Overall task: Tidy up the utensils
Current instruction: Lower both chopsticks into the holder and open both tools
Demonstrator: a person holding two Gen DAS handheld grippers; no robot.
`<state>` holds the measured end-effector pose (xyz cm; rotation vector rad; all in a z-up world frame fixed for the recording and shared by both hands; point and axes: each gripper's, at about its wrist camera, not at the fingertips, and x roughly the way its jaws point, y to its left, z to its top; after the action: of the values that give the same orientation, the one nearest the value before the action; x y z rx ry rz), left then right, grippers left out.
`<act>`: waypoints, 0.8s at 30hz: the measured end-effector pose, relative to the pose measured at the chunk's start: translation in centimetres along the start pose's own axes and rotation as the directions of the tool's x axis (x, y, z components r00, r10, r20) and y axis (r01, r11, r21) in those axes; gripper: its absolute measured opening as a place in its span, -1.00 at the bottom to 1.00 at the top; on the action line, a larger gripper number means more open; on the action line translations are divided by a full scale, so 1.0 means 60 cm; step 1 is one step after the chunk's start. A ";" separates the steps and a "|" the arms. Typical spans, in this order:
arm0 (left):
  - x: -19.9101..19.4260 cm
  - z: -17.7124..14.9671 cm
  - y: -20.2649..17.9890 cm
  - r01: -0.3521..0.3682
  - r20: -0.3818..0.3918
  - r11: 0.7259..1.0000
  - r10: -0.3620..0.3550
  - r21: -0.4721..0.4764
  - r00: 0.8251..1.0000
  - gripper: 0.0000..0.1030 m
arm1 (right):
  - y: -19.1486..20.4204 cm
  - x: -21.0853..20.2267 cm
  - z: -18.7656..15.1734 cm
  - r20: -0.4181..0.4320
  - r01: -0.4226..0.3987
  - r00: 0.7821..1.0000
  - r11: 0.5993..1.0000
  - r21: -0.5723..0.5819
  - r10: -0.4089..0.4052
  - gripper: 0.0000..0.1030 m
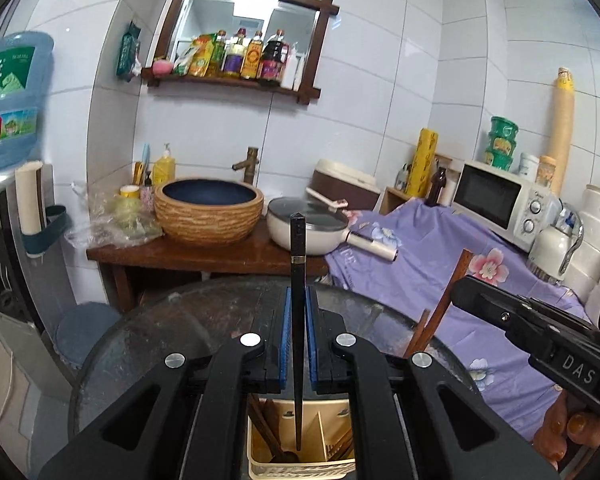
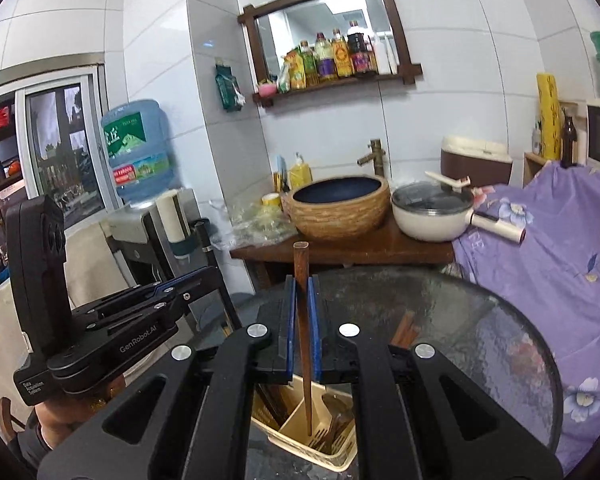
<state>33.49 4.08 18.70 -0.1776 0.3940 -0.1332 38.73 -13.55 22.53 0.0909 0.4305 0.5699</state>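
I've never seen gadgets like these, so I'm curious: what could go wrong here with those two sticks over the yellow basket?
1. The black chopstick is pinched only mid-length by the left hand-held gripper; it might swing or slip.
2. The basket already holds utensils, so the brown chopstick in the right hand-held gripper could jam.

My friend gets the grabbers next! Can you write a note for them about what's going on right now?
Left gripper: shut on a black chopstick, tip hanging over the utensil basket.
Right gripper: shut on a brown chopstick, tip inside the basket's middle compartment.
Basket sits on the round glass table; it already holds chopsticks and forks.
Done: both chopsticks picked up.
Left: lower and release each in the right compartment.
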 end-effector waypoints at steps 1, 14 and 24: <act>0.006 -0.009 0.001 0.000 -0.009 1.000 0.000 -0.002 1.000 -0.87 | -0.001 0.008 -0.010 -0.013 0.003 1.000 1.000 -0.003 -0.003 -0.87; 0.048 -0.105 0.003 -0.022 -0.101 0.998 0.027 0.052 0.995 -0.87 | -0.001 0.042 -0.084 -0.080 0.021 0.997 0.999 -0.025 -0.023 -0.87; 0.045 -0.110 0.011 0.007 -0.109 1.000 -0.005 0.022 0.994 -0.86 | -0.001 0.029 -0.090 -0.042 0.047 0.998 0.998 -0.033 -0.049 -0.79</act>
<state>33.40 3.35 11.57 -0.1498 0.5008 -0.1534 37.80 -12.87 16.98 0.0376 0.4635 0.5319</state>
